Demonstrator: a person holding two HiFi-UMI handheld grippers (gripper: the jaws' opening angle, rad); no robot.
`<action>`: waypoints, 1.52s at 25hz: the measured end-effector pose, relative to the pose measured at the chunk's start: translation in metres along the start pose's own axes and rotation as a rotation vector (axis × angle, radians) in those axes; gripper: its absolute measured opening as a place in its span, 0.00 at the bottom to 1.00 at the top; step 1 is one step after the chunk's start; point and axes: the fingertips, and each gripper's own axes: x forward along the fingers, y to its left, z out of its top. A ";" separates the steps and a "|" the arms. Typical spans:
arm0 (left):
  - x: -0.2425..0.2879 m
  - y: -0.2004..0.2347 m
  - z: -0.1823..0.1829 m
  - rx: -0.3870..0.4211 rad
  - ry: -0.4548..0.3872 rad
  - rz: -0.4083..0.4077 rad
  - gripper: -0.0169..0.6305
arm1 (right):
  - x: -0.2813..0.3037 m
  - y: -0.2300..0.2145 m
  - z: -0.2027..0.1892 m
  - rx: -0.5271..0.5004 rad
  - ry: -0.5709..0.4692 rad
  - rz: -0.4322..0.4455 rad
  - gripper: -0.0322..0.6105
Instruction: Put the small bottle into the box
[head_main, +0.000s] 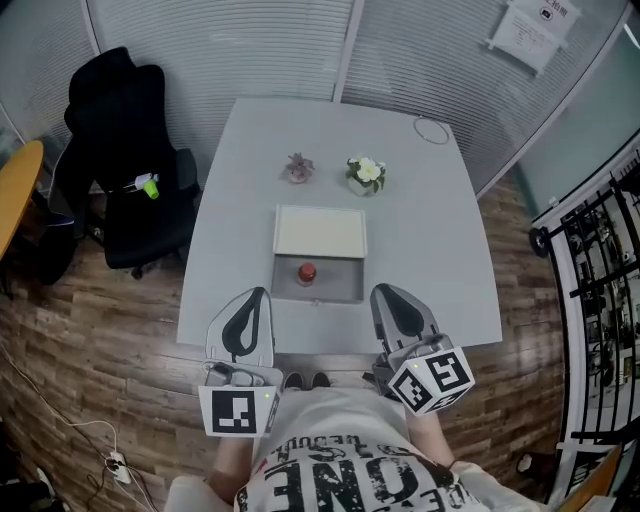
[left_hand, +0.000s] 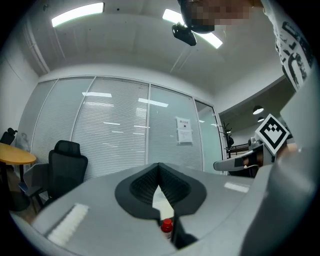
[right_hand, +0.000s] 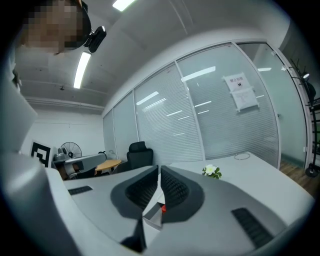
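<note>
Left hand-held gripper (head_main: 255, 300) low over the near edge of the grey worktop (head_main: 430, 230), pointing out across it, jaws pressed together tip to tip with nothing pinched between them. Right hand-held gripper (head_main: 388, 298) alongside at the same near edge, jaws likewise closed on nothing (only a thin seam between the ribbed pads in the right gripper view). Small bottle (head_main: 306, 272), red-capped and seemingly upright, already inside the box (head_main: 345, 290), in its grey lower half, a little left of the middle. Ahead of both hand-held grippers and between them, touching neither, somewhat nearer to the left tips than to the right. Seen in the left gripper view just below the closed tips and slightly to their right; seen in the right gripper view only as a sliver of red through the opening beneath the tips. Cream-lined lid (head_main: 320, 231) lying open and flat, joined to the far side of the grey half. Beyond the box, side by side: a pinkish plant (head_main: 298, 168) and a small pot of white flowers (head_main: 366, 174). Thin ring (head_main: 432, 130) near the far right corner. Black office chair (head_main: 125, 160) off the worktop's left side.
</note>
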 end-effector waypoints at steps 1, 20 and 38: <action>0.000 -0.001 -0.003 -0.007 0.010 -0.008 0.04 | 0.001 0.002 0.000 -0.002 0.003 0.001 0.09; 0.000 -0.026 -0.036 -0.046 0.111 -0.059 0.04 | -0.004 0.007 -0.025 0.050 0.051 0.002 0.09; 0.013 -0.039 -0.039 -0.056 0.112 -0.071 0.04 | 0.000 0.006 -0.030 0.037 0.069 0.038 0.09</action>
